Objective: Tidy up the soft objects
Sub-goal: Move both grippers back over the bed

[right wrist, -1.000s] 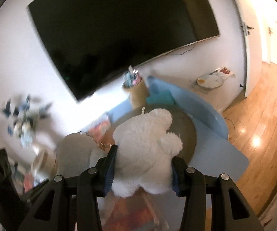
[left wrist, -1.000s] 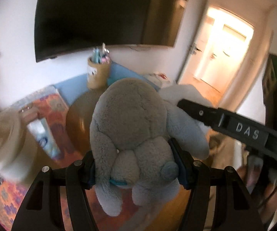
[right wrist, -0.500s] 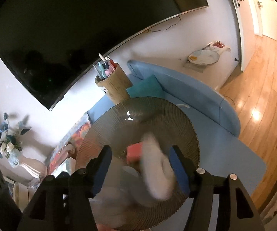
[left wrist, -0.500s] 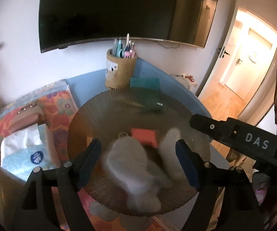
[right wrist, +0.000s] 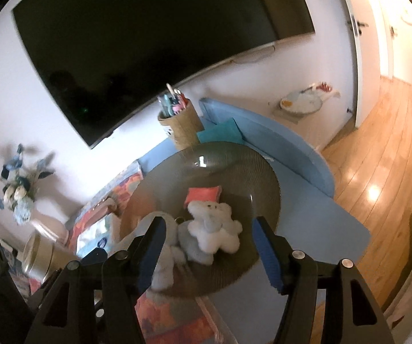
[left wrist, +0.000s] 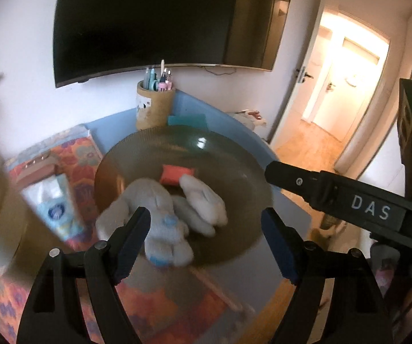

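Note:
A grey plush rabbit (left wrist: 154, 215) and a white plush bear (left wrist: 203, 200) lie on the round dark glass plate (left wrist: 229, 154), beside a red-orange soft pad (left wrist: 176, 173). In the right wrist view the white bear (right wrist: 214, 226) lies face up, the grey rabbit (right wrist: 166, 258) to its left, the pad (right wrist: 203, 193) behind. My left gripper (left wrist: 206, 240) is open and empty above the plate's near edge. My right gripper (right wrist: 209, 250) is open and empty above the toys; one of its fingers (left wrist: 335, 197) crosses the left wrist view.
A cork pen holder (left wrist: 154, 106) stands behind the plate on the blue table (right wrist: 306, 200). A tissue pack (left wrist: 54, 206) lies on a flowered cloth (left wrist: 77, 154) at left. A tape roll (right wrist: 39, 255), a flower vase (right wrist: 19, 195), a wall TV (right wrist: 148, 43) and wood floor (right wrist: 378, 172).
Both grippers opened and let the plush toys drop onto the glass plate; the toys now lie still there. Both grippers have lifted back, empty.

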A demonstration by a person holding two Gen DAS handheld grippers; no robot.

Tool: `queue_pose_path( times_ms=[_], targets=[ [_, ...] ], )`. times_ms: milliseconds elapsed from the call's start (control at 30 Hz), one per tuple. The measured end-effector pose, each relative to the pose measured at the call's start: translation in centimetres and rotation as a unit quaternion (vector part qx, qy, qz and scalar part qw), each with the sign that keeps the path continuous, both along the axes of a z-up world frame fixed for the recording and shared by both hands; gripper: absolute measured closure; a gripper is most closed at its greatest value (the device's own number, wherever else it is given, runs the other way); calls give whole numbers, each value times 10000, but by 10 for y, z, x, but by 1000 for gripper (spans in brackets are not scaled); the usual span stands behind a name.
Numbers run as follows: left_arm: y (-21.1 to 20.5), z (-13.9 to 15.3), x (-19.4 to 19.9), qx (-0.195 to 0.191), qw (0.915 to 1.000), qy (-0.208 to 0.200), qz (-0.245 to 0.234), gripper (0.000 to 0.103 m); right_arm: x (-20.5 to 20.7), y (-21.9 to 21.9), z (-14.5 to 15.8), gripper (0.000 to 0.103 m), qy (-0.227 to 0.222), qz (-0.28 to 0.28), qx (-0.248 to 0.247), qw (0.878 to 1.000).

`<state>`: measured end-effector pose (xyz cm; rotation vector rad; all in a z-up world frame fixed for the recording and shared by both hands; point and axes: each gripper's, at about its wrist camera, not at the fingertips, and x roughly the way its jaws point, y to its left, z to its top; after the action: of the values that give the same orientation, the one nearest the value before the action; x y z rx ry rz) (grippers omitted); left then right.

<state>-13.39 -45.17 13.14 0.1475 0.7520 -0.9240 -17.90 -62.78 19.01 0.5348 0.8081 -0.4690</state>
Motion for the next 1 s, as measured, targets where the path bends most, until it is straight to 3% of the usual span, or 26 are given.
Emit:
queue_pose_path(
  times_ms=[167,300,433,700,767,900,1000],
  targets=[
    [49,11,-26,29,9997,-159,-169,25,-20,46,10,42,149,359,-300,9988],
    [97,13,-33,138,9991,-404,44,25,-27,88,6,42,273,871,-362,9952],
    [140,9,-23,191,9989,-288,321,25,-21,133,0,42,424,1501,-402,9869],
    [254,8,10,167,9927,-245,1172,25,19,250,4,42,487,2943,-753,9515],
    [290,8,22,141,9874,-335,1539,25,36,282,0,42,491,3262,-751,9410],
    [348,5,55,129,9783,-286,2048,25,75,333,-17,42,608,3665,-702,9258],
    [375,1,79,201,9751,-237,2197,25,107,350,-33,42,641,3779,-414,9227]
  ],
)
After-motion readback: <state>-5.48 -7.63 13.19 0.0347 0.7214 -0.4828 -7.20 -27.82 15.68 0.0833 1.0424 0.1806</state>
